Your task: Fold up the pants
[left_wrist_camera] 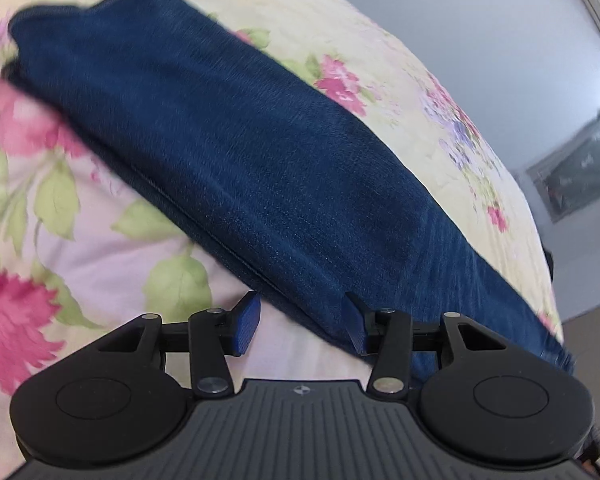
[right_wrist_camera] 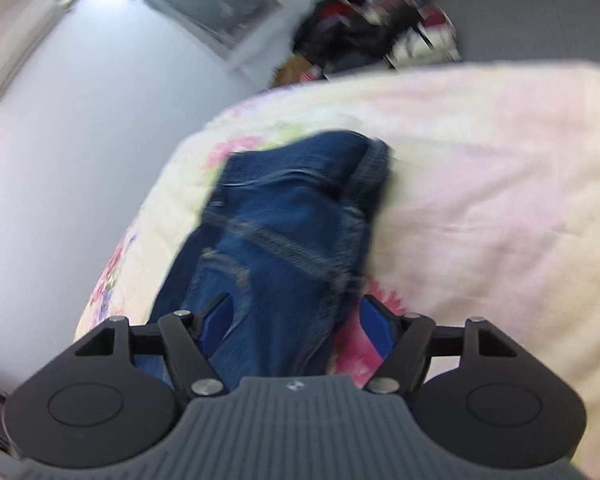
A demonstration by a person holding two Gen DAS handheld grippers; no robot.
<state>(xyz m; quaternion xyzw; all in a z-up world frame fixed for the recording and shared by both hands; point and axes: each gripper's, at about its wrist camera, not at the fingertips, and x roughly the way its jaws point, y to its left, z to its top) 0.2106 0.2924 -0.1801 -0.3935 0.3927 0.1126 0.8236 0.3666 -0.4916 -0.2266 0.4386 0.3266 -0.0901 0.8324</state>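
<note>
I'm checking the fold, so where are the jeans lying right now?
The jeans lie flat on the floral bedspread, stretching diagonally across the left wrist view, near the bed's edge by the grey wall.

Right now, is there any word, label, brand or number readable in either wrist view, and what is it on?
No readable text.
Small emblem on the left gripper body: a symbol, no letters.
Same emblem on the right gripper body: blurred.
Jeans: no label showing.
Wall picture: too blurred.
</note>
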